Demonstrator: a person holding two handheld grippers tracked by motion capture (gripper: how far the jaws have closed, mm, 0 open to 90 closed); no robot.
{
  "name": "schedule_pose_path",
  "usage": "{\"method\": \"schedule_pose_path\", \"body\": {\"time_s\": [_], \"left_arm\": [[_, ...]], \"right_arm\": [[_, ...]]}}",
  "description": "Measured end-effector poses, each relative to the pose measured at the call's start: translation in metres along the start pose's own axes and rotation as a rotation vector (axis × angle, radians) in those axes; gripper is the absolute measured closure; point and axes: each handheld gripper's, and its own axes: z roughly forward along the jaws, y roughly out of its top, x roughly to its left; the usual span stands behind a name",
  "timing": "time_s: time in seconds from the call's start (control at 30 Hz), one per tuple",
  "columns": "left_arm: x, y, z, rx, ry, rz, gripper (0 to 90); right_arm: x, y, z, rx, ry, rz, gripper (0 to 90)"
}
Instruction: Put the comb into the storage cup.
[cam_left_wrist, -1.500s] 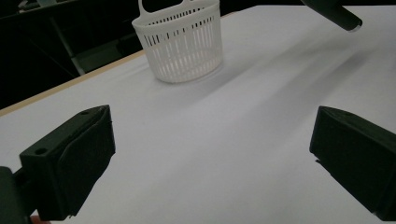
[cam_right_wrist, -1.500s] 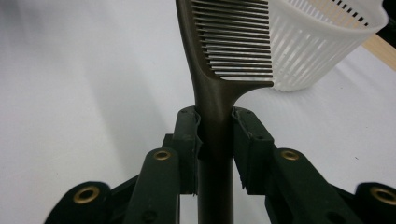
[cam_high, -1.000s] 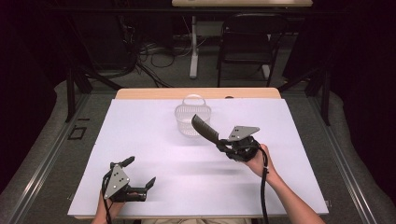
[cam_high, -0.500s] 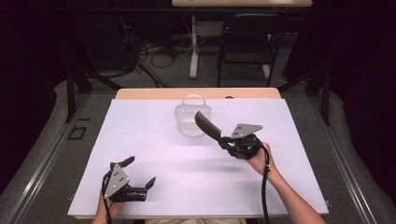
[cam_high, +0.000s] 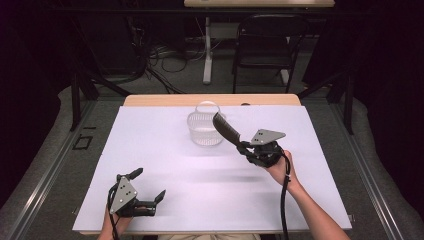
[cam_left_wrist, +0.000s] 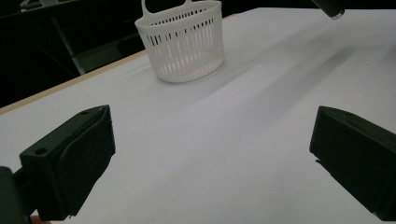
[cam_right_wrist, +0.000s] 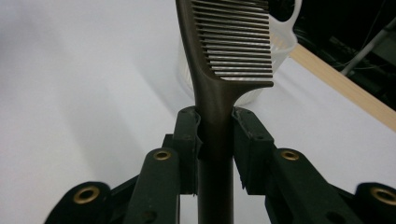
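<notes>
The step in hand looks like carrying a dark comb (cam_high: 226, 128) to the white slotted basket (cam_high: 205, 129), which stands toward the table's far edge. The right gripper (cam_right_wrist: 216, 140) is clamped on the comb's handle, its toothed end raised just beside the basket's rim. The left gripper (cam_high: 148, 187) rests well nearer the person than the basket, jaws spread and empty. Next, the comb likely needs tipping over the rim before release.

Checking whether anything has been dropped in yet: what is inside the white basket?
Through the slotted wall of the white basket nothing shows inside. The comb, clamped in the right tongs, hangs above its rim, not in it. The basket's floor is hidden by its wall.
</notes>
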Motion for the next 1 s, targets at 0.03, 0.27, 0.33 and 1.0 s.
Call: {"method": "schedule_pose_path", "body": {"time_s": [0.03,0.27,0.33,1.0], "left_arm": [[-0.0004,0.0001,0.0002,-0.001,-0.001,0.0,0.3],[-0.0007,-0.0001,0.0012,0.0,-0.003,0.0,0.4],[-0.0006,-0.0002,0.0016,0.001,-0.004,0.001,0.4],[-0.0011,-0.0002,0.0027,0.005,-0.004,0.007,0.4]], "right_arm": [[-0.001,0.0001,-0.0007,-0.002,-0.003,0.001,72.4],[-0.005,-0.0007,-0.0014,-0.01,-0.016,0.005,72.4],[-0.0053,-0.0007,-0.0011,-0.012,-0.02,0.002,72.4],[-0.0074,0.0032,-0.0008,-0.053,-0.07,-0.026,72.4]]}}
